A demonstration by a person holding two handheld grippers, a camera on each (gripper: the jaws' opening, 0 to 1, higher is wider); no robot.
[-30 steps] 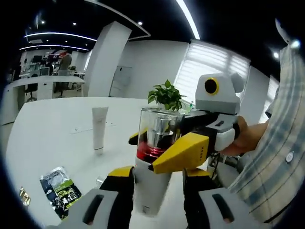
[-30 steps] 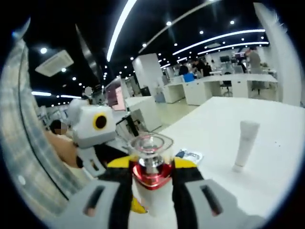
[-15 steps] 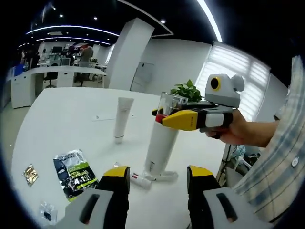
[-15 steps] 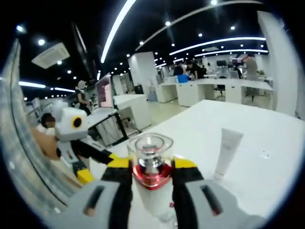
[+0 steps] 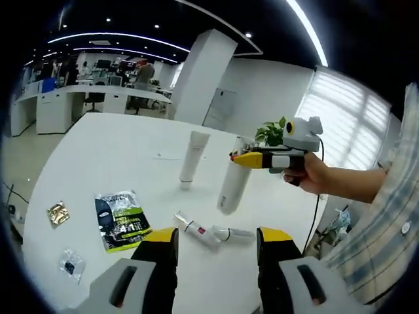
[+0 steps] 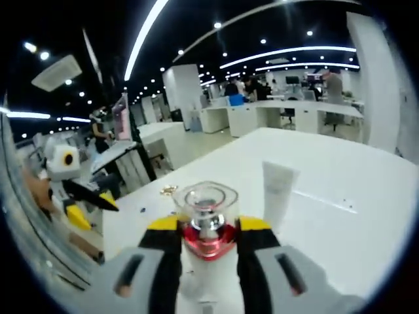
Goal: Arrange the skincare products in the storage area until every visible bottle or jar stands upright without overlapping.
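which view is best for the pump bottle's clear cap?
Right gripper view: the clear cap and red collar sit close up between the right hand-held gripper jaws. Left gripper view shows the whole pump bottle at a distance, its cap tiny.

Bright ceiling strips, glare — fisheye-warped edges

Left gripper view: high, well back, facing across table (image 5: 98, 150) toward window at 1 o'clock.
Right gripper view: close behind pump bottle (image 6: 206, 226), facing open office.
Shared: standing white tube (image 5: 194, 154) (image 6: 277, 194), tabletop.
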